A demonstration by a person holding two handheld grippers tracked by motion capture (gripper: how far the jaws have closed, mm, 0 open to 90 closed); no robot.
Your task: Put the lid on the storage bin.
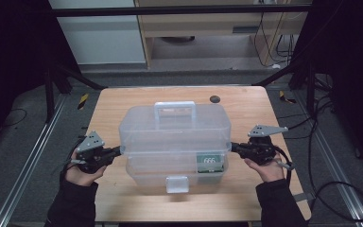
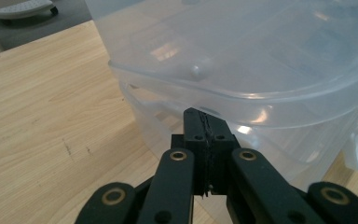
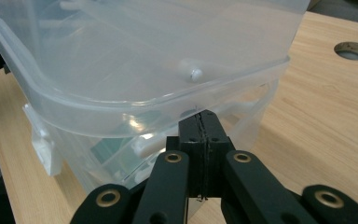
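Observation:
A clear plastic box [image 1: 170,165] with a domed lid [image 1: 175,125], a top handle [image 1: 174,109] and a front latch [image 1: 177,184] stands in the middle of the wooden table [image 1: 118,101]. Something green [image 1: 210,162] shows through its front right wall. My left gripper [image 1: 119,151] is shut with nothing between its jaws, its tip pushed just under the lid's rim [image 2: 242,95] on the box's left side. My right gripper [image 1: 232,146] is also shut and empty, with its tip under the lid's rim [image 3: 135,100] on the right side. In the gripper views, the left gripper [image 2: 205,116] and the right gripper [image 3: 200,116] touch the rim from below.
A round cable hole [image 1: 214,99] sits in the table behind the box, also in the right gripper view [image 3: 353,50]. Bare wood lies left [image 2: 51,107] and right [image 3: 326,102] of the box. Metal frame rails and cables run along the floor beside the table.

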